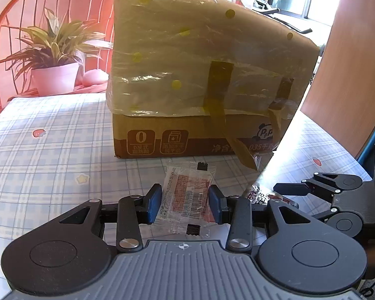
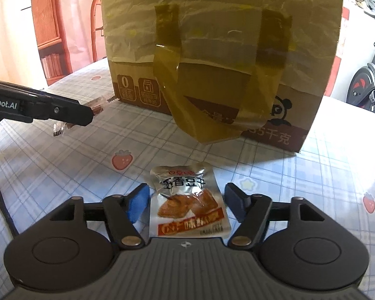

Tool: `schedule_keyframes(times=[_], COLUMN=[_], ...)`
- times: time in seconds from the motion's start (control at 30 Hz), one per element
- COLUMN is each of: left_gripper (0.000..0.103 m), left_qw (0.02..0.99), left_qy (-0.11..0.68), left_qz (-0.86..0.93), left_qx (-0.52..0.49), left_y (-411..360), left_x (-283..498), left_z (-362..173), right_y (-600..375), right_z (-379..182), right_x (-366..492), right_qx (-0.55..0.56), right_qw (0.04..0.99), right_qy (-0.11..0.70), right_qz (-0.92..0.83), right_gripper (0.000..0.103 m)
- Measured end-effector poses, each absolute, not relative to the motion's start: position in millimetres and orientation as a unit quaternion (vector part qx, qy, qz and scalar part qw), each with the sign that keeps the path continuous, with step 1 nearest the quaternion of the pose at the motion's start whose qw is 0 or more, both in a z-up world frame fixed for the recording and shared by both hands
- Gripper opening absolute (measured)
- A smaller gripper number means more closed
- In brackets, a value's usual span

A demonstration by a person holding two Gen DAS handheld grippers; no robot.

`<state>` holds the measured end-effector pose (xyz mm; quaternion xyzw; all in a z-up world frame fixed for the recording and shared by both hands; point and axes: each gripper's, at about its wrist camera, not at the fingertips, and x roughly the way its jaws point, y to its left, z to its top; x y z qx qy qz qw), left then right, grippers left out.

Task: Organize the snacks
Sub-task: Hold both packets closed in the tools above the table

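- The left gripper [image 1: 185, 203] is clamped on a clear snack packet [image 1: 186, 197], its blue pads pressing the packet's two long edges. The packet's long axis runs away from the camera, towards the box; its near end is partly hidden behind the gripper body.
- The packet is thin, crinkled see-through film with black serrated seals at both ends and a printed label. The print is too small and blurred to read.
- In the right wrist view this packet is mostly hidden by the left gripper's black finger [image 2: 60, 112]; only frilled film ends stick out, so whether it is off the cloth cannot be told there.
- The right gripper [image 2: 185, 205] has its fingers apart, with a silver foil pouch [image 2: 188, 205] lying flat between them on the tablecloth [image 2: 62, 170]. A gap shows on each side, so the pads do not press it.
- The pouch is glossy, creased and roughly rectangular, its long axis pointing towards the box, its printed top at the far end. Its near edge is cut off by the gripper body.
- The cloth is a smooth pale blue check with strawberries and stars.
- Beyond stands a cardboard box [image 2: 300, 130], its upper part wrapped in wrinkled plastic with loose yellowish tape strips hanging down. Its top is out of frame.
- Behind and left of the box are a potted plant [image 1: 55, 75] and a red wire chair back [image 1: 17, 20].
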<state>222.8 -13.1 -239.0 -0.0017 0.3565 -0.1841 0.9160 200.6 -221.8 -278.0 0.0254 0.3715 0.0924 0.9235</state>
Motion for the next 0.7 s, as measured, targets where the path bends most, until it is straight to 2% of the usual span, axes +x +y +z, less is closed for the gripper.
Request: schedule_keyframes(times=[0.1, 0.13, 0.17, 0.27, 0.33, 0.37, 0.5, 0.57, 0.6, 0.63, 0.67, 0.7], left_gripper=[0.043, 0.043, 0.043, 0.043, 0.043, 0.043, 0.043, 0.043, 0.043, 0.043, 0.043, 0.043], left_qw=[0.916, 0.917, 0.917, 0.918, 0.919, 0.919, 0.920, 0.921, 0.921, 0.921, 0.921, 0.921], left_qy=[0.356, 0.355, 0.354, 0.351, 0.349, 0.348, 0.344, 0.343, 0.343, 0.343, 0.342, 0.342], left_qz=[-0.184, -0.184, -0.184, -0.184, -0.184, -0.184, -0.185, -0.185, -0.185, -0.185, -0.185, -0.184], left_qx=[-0.003, -0.004, -0.005, -0.006, -0.007, -0.008, -0.008, -0.009, -0.009, -0.009, -0.009, -0.009], left_y=[-13, -13, -13, -12, -11, -12, -12, -12, -12, -12, -12, -13], left_x=[223, 223, 223, 222, 220, 220, 217, 216, 215, 215, 215, 215], left_z=[-239, -238, -238, -237, -235, -234, -232, -231, -230, -230, -229, -229], right_y=[-222, -222, -223, -225, -226, -225, -227, -228, -229, -230, -231, -231], right_z=[-278, -278, -277, -274, -270, -268, -267, -265, -263, -261, -258, -256], right_x=[201, 200, 199, 197, 194, 193, 191, 189, 188, 187, 187, 187], right_qx=[0.025, 0.024, 0.025, 0.034, 0.038, 0.039, 0.043, 0.050, 0.054, 0.055, 0.055, 0.054], right_qw=[0.923, 0.923, 0.924, 0.925, 0.929, 0.929, 0.929, 0.931, 0.932, 0.934, 0.935, 0.934], right_qy=[0.372, 0.372, 0.370, 0.366, 0.356, 0.354, 0.355, 0.351, 0.348, 0.342, 0.340, 0.340], right_qz=[0.092, 0.092, 0.091, 0.093, 0.096, 0.098, 0.093, 0.091, 0.090, 0.090, 0.091, 0.091], right_gripper=[0.072, 0.069, 0.061, 0.056, 0.046, 0.036, 0.036, 0.032, 0.023, 0.021, 0.012, 0.012])
